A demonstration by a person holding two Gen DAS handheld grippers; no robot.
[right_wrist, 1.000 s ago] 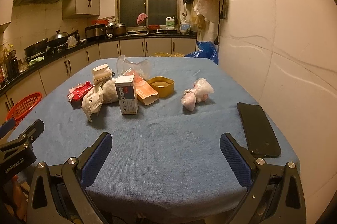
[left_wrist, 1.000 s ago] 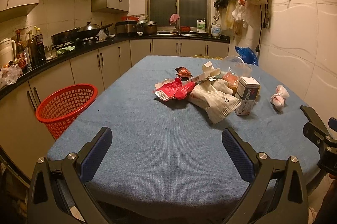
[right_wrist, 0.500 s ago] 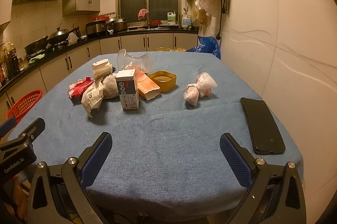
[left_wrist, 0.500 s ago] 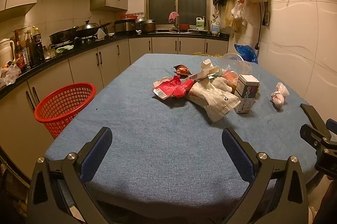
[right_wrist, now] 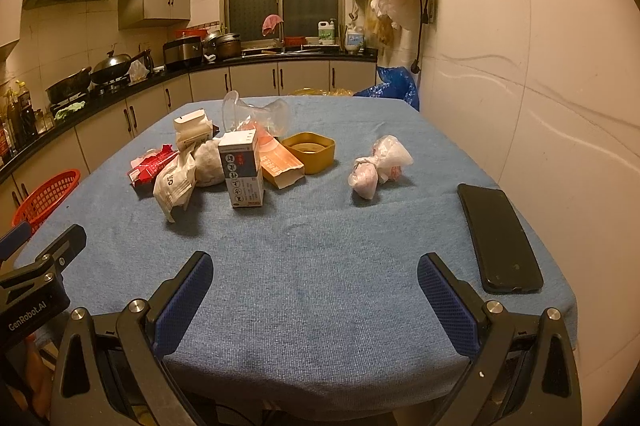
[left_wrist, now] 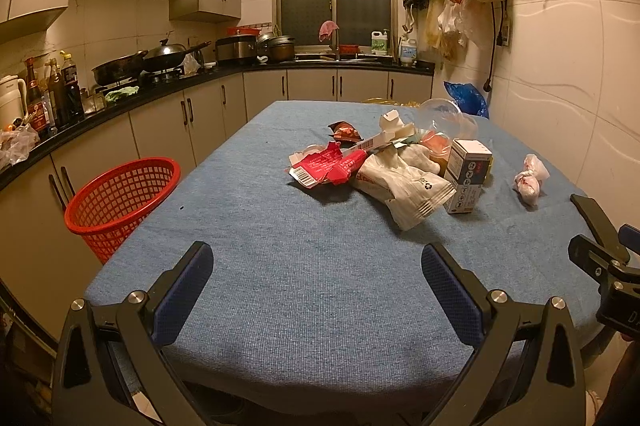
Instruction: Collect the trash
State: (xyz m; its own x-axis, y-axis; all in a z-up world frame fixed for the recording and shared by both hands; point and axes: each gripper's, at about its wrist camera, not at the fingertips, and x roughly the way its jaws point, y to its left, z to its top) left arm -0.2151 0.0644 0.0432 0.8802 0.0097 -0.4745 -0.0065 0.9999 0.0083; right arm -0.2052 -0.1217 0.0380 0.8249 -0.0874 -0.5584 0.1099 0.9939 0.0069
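Above the table's (left_wrist: 280,266) near edge, both tongs (left_wrist: 316,290) (right_wrist: 314,294) hover agape.

My trash sits mid-frame on the blue cloth: a torn red wrapper (left_wrist: 328,166), a crumpled white bag (left_wrist: 404,186), an upright white carton (right_wrist: 242,168) and, apart to the right, a knotted plastic bundle (right_wrist: 378,166). The red basket (left_wrist: 120,202) stands at left, beside the table.

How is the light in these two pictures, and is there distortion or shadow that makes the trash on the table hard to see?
Left wrist view: warm, dim yellow light, fisheye bending of the cabinets, and the red wrapper casts a soft shadow. Right wrist view: same tint, dark corners, the white carton sharp, the phone almost featureless black.
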